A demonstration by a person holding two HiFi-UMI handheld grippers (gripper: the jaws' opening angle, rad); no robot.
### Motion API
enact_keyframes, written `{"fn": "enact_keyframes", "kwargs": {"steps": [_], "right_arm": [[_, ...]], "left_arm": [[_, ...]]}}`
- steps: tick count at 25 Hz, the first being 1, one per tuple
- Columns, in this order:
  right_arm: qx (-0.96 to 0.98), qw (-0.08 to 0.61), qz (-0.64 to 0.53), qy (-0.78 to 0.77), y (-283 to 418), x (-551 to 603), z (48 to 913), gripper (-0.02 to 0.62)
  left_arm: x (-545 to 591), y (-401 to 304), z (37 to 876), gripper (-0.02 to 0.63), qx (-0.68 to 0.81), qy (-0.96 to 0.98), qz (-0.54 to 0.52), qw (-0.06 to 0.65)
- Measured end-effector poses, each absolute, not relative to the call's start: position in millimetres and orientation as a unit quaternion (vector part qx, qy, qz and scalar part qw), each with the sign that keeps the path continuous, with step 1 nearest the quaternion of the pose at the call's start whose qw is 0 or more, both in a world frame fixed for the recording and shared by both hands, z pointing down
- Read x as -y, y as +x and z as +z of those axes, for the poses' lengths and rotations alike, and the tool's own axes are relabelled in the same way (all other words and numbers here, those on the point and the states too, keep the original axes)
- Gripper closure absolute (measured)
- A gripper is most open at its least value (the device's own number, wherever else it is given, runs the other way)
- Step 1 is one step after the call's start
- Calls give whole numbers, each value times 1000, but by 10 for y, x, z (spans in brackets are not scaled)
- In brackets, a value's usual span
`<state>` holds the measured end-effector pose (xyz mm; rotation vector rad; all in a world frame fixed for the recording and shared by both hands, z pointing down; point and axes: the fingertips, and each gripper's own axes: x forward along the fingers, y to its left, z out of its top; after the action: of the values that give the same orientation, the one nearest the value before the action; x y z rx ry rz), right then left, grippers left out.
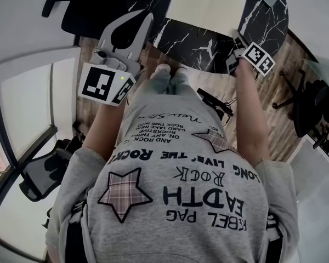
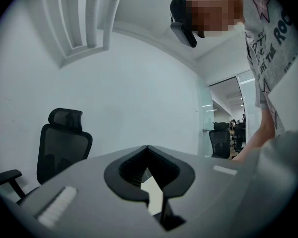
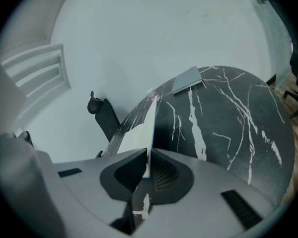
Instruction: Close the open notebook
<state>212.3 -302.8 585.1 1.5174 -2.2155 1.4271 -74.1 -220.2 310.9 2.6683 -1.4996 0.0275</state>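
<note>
On the black marble table (image 1: 208,45), the open notebook (image 1: 205,7) lies spread left to right. The right gripper (image 3: 148,156) is nearer, pinched tight on its right-hand edge, so that leaf should swing leftward. The left gripper (image 1: 147,16) hangs back, closed and empty.

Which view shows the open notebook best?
The head view: the notebook lies open and nearly whole on the marble table. The right gripper view shows only its edge pinched in the right tongs. The left gripper view shows nothing clearly of it.
</note>
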Motion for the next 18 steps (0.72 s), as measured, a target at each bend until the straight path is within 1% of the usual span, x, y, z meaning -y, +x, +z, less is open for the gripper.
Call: {"fn": "enact_keyframes", "kwargs": {"steps": [10,18], "right_arm": [[756,61,443,478,1966,3019,5606,574],[796,100,400,443,1724,3017,5379,575]], "left_arm": [[2168,-757,3095,598,493,869,6,39],[2160,-791,3111,598,497,867,3,40]]}}
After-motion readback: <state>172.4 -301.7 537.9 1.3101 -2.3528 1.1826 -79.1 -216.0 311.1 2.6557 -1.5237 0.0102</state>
